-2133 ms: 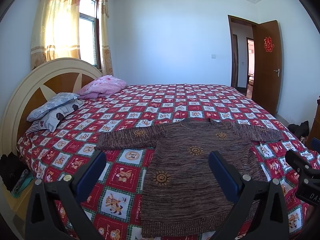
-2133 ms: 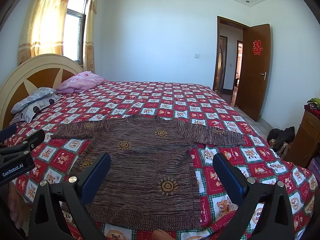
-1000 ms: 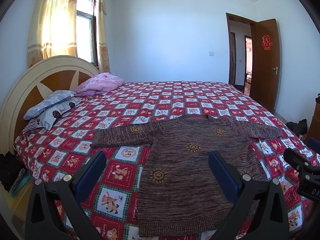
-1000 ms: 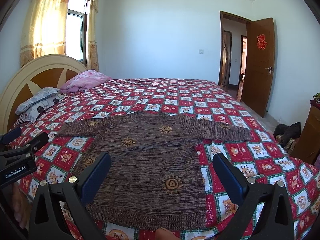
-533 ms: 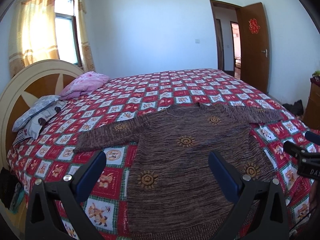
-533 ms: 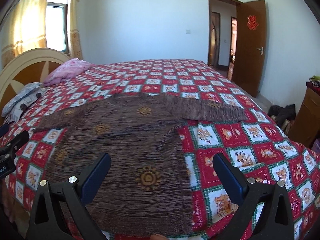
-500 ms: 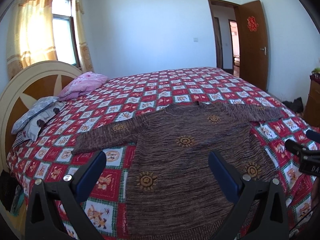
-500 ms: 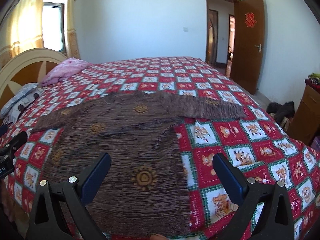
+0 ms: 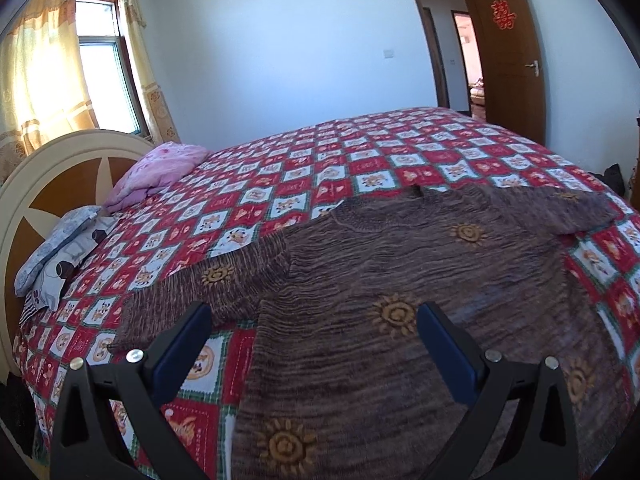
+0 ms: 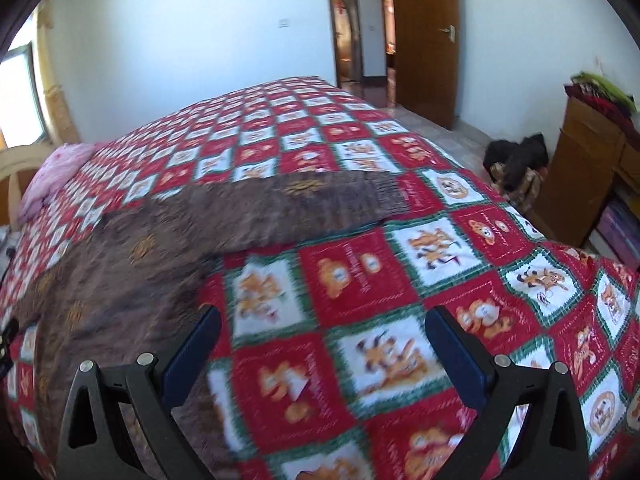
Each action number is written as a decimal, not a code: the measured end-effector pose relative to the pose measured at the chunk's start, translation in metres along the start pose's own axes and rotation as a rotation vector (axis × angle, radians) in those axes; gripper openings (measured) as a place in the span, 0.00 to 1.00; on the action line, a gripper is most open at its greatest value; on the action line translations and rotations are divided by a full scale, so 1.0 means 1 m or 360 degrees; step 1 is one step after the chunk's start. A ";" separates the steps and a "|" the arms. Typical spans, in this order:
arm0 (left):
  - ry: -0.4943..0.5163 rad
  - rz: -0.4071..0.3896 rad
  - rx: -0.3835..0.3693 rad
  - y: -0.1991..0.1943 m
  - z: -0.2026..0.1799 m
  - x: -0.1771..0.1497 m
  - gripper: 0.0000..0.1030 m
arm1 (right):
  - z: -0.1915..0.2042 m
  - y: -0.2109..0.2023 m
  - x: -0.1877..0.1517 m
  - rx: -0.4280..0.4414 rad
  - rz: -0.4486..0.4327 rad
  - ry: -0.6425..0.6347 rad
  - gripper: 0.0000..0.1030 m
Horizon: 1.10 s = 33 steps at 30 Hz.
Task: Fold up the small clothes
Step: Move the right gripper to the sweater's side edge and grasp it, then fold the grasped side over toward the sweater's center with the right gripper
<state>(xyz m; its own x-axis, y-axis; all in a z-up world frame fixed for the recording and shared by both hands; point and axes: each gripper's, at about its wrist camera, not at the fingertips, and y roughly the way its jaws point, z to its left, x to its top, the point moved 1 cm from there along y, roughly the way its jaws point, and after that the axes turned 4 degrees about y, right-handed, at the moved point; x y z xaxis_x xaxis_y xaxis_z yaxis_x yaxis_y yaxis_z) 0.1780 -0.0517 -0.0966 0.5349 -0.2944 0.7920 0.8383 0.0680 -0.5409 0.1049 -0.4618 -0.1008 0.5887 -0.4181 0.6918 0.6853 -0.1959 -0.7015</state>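
Pillows (image 9: pixel 60 248) sit at the head of the bed (image 9: pixel 400 148), far to the left of the sweater (image 9: pixel 400 280). A pink blanket (image 9: pixel 160 172) lies next to them. The brown sweater is the thing to fold. It lies flat on the red checked bed cover, with both sleeves spread out to the sides.

The left tool (image 9: pixel 312 344) hangs over the left side of the sweater, near the left sleeve (image 9: pixel 208 284). Its two blue fingers (image 9: pixel 180 344) are wide apart and hold nothing.

The right tool (image 10: pixel 324 344) is to the right of the sweater, over bare bed cover. Its fingers are wide apart too, and empty. The right sleeve (image 10: pixel 300 204) lies past it. This view is blurry, so small things are hard to see.

No fold looks started yet. I think each tool must grab a sleeve next. The knit is soft and floppy. If a tool pinches the bed cover along with the sleeve, the cover could lift and pull the sweater crooked. If a tool grabs too little, the sleeve could slip out and bunch up.
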 end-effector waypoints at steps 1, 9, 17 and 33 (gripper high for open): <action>-0.0010 0.0011 0.0012 0.006 0.001 0.001 1.00 | -0.008 0.009 0.008 -0.0005 0.0007 0.0044 0.99; -0.0112 0.0098 0.0065 0.040 0.016 0.004 1.00 | -0.041 0.071 0.058 0.0007 0.0032 0.0222 0.76; -0.0114 0.0146 0.0098 0.067 0.022 0.007 1.00 | -0.058 0.129 0.083 -0.0022 0.0132 0.0336 0.69; -0.0166 0.0291 0.0120 0.114 0.035 -0.004 1.00 | -0.029 0.142 0.098 -0.0044 0.0110 0.0160 0.11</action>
<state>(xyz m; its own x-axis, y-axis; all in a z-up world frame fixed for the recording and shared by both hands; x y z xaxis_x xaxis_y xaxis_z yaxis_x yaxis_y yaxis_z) 0.2754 -0.0090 -0.1518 0.6833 -0.1705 0.7099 0.7299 0.1834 -0.6585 0.2474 -0.5563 -0.1380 0.5874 -0.5180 0.6218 0.6316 -0.1870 -0.7524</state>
